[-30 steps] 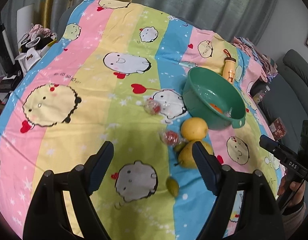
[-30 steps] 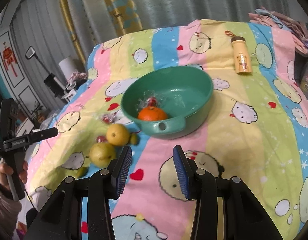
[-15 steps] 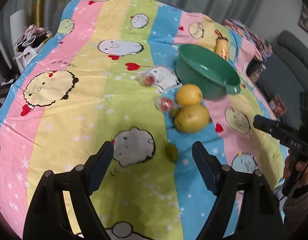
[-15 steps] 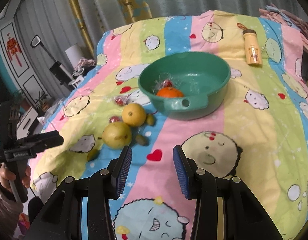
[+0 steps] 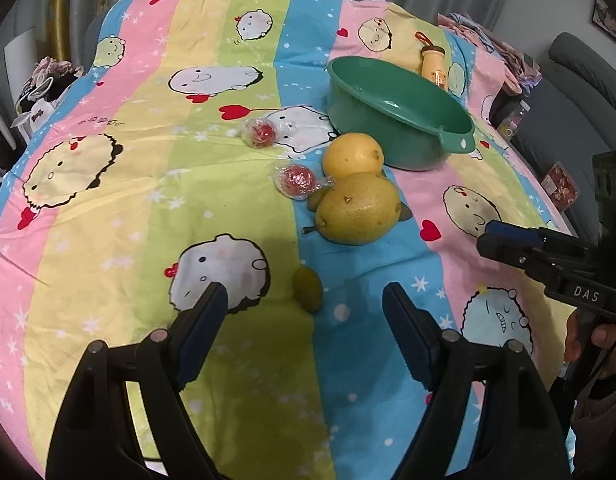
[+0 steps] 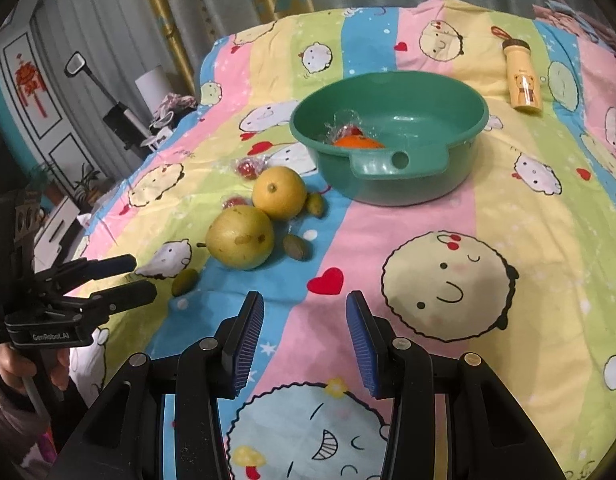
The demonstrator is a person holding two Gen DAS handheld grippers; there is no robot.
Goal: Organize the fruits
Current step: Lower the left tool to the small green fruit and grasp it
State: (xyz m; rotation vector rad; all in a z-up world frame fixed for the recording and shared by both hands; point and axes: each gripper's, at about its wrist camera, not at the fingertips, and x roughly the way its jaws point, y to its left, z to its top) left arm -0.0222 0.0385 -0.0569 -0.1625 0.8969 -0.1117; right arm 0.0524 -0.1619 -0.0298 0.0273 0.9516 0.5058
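A: Tongs?
B: Your left gripper [image 5: 304, 300] is closing, its jaws either side of the small green fruit [image 5: 307, 289], not touching. Your right gripper [image 6: 304, 322] gapes, empty.
A: Fruit?
B: Pear [image 5: 357, 208] and lemon [image 5: 352, 155] lie beside the green basin [image 5: 399, 108].

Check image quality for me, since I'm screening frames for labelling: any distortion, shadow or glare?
Left wrist view: fisheye bends the bedsheet edges, corners black; a soft shadow lies beside the small green fruit. Right wrist view: same warping; mild sheen on the green basin handle; focus sharp.
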